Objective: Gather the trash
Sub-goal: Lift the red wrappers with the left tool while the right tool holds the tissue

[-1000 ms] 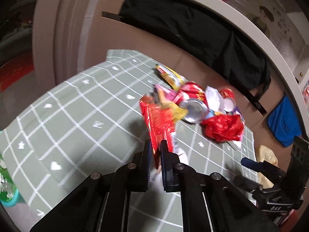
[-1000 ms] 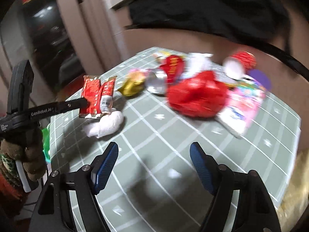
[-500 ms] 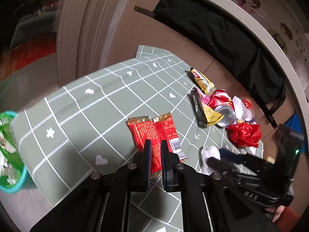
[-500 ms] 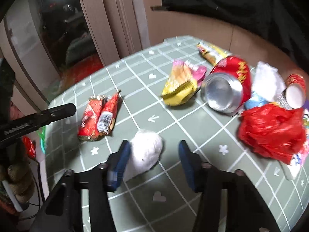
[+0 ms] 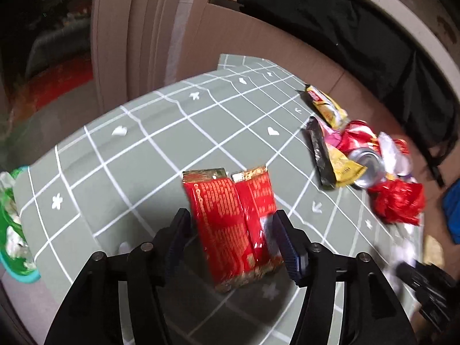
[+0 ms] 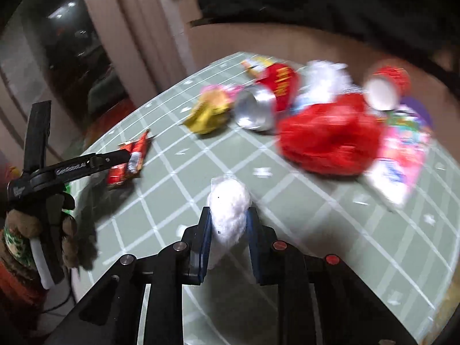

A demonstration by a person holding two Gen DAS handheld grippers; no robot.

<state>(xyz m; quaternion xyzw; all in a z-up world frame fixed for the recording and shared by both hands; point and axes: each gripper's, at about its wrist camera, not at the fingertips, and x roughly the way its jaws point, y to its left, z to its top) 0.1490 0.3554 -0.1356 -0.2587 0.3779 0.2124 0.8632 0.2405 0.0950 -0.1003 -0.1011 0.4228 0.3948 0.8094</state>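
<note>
Green-checked table (image 5: 149,155) mostly uncleared: white wad (image 6: 228,207) clamped in right gripper (image 6: 228,230), red wrappers (image 5: 235,218) between parted left gripper (image 5: 230,238) jaws at lower centre, trash pile (image 6: 322,115) untouched upper right.

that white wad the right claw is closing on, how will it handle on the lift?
White wad looks soft and crumpled, so it probably squashes between the right claw fingers. Likely very light. It bulges past the fingers, so its loose end may droop.

Bare tabletop (image 5: 129,155) at left and centre; trash pile (image 5: 359,161) crowds upper right; green bin (image 5: 11,230) at left edge.
</note>
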